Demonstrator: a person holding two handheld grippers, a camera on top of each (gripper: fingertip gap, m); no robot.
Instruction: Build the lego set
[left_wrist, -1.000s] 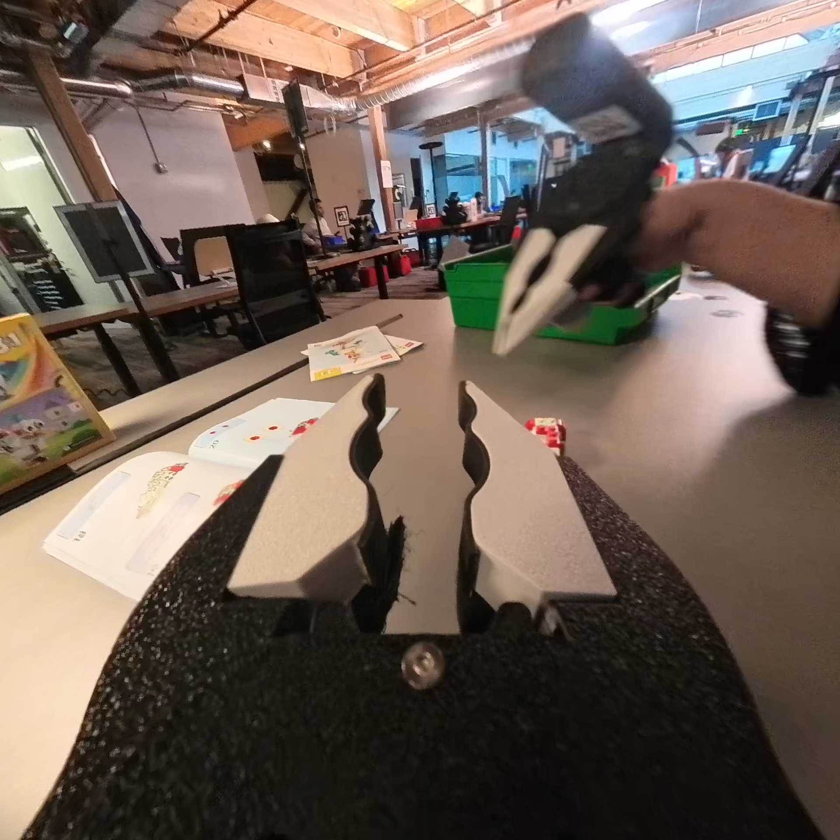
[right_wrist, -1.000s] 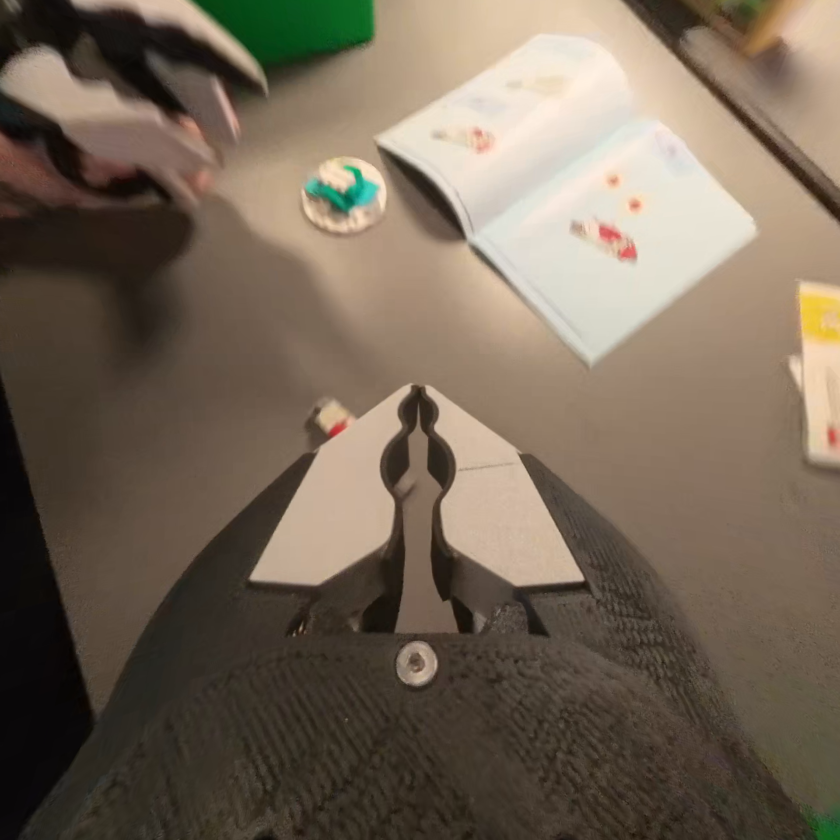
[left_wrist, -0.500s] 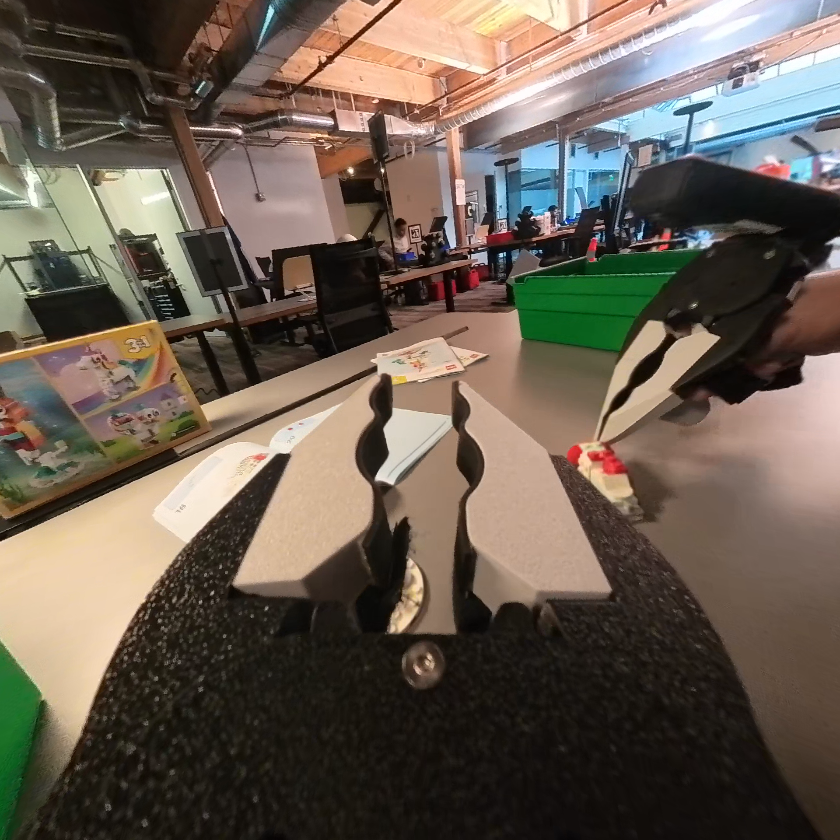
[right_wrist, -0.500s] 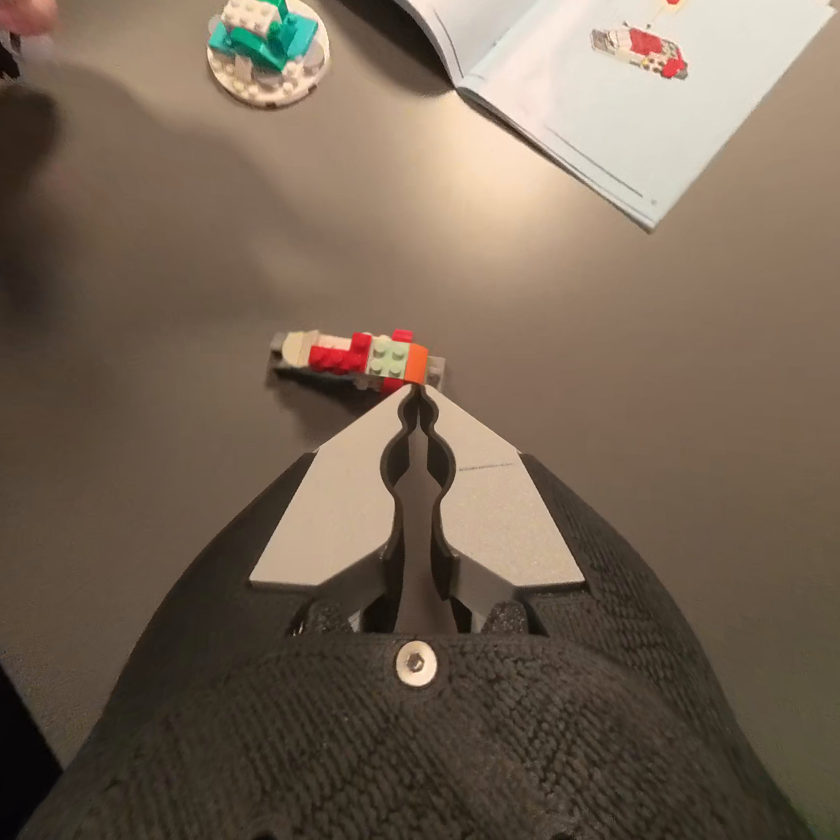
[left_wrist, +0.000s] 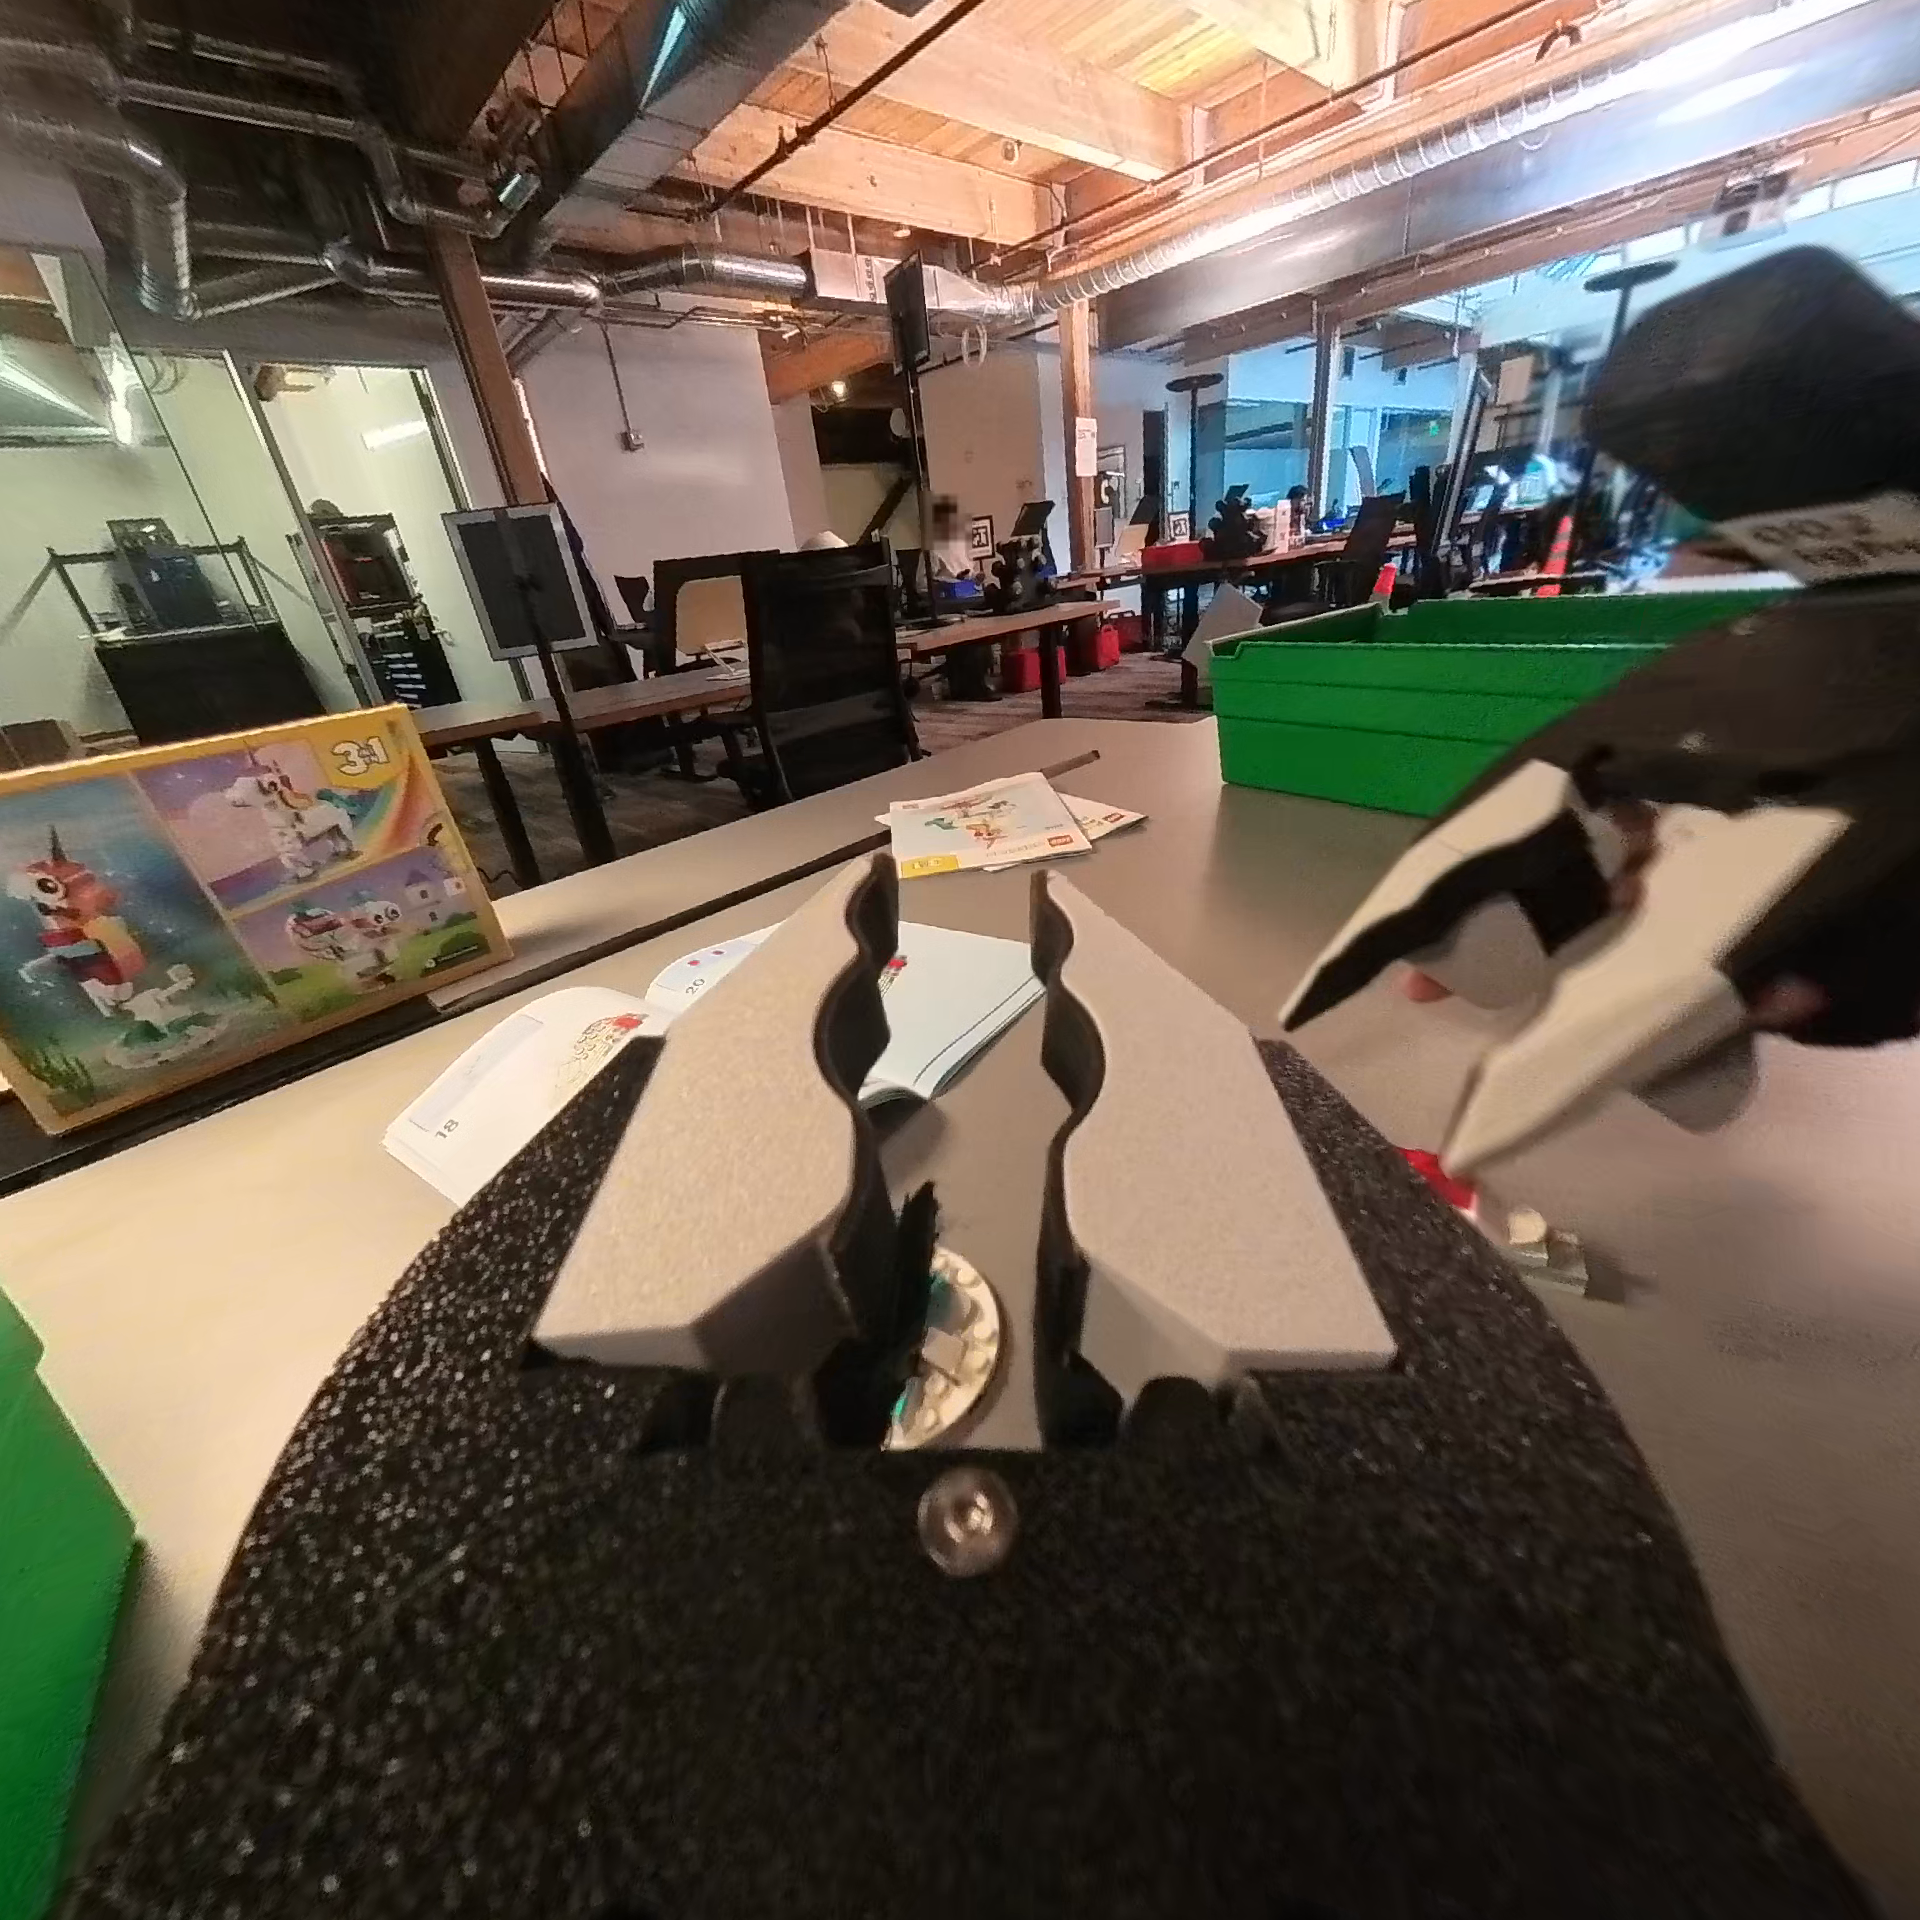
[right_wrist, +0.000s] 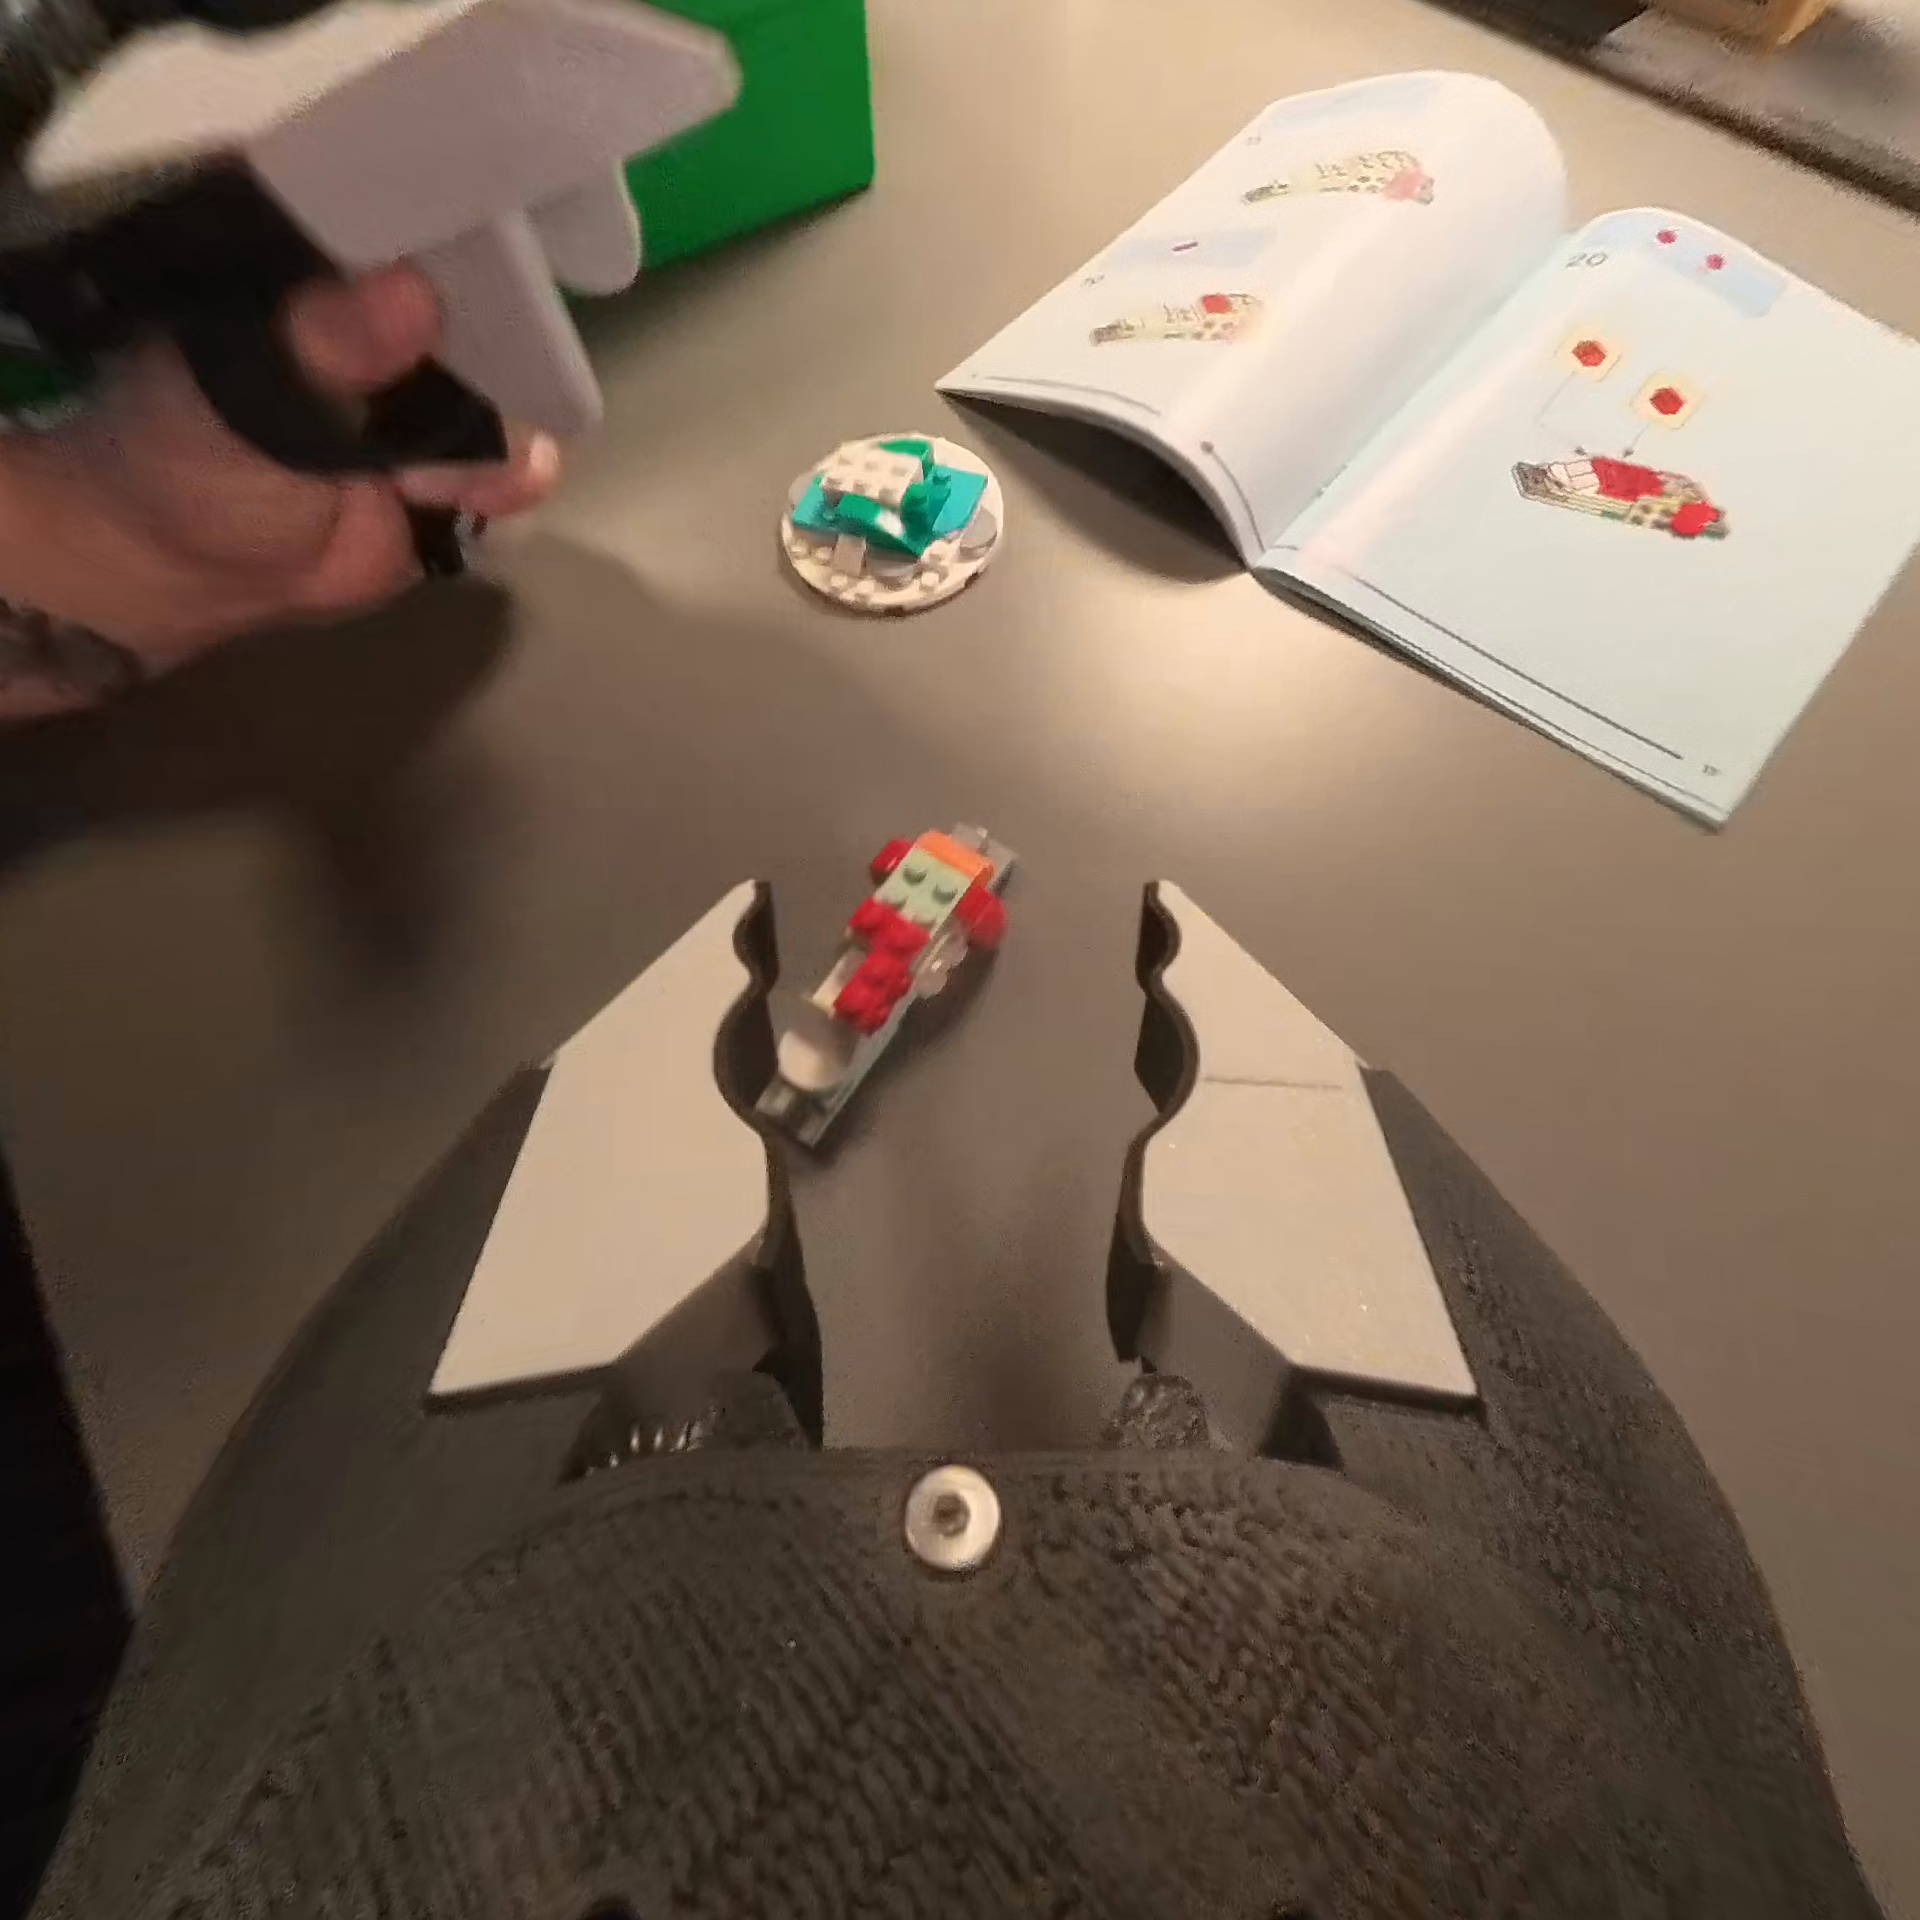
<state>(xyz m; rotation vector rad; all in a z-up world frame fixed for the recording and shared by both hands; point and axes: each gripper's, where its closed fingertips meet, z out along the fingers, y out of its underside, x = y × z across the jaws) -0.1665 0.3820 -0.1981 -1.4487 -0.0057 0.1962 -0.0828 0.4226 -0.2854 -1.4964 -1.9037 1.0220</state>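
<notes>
A long lego build (right_wrist: 904, 966) of red, pale green, orange and grey bricks lies on the grey table (right_wrist: 1351, 987). My right gripper (right_wrist: 956, 894) is open around it, with the build nearer its left finger and apart from the right one. In the left wrist view the right gripper (left_wrist: 1377, 1081) hangs over the build (left_wrist: 1455, 1184). A round white plate with teal bricks (right_wrist: 894, 520) sits farther back. My left gripper (left_wrist: 956, 894) is open and empty, held just above that plate (left_wrist: 951, 1340). It also shows, blurred, in the right wrist view (right_wrist: 649, 244).
An open instruction booklet (right_wrist: 1455, 436) lies right of the round plate. A green bin (left_wrist: 1455, 717) stands at the back right, another green bin (left_wrist: 52, 1558) at the near left. The set's box (left_wrist: 239, 904) and leaflets (left_wrist: 997, 831) lie beyond. The gap from one gripper's tips to the other's is roughly 12 centimeters.
My right gripper has opened from shut. The long build now lies lengthwise between its fingers instead of crosswise at the tips. My left gripper has moved in over the round plate.
</notes>
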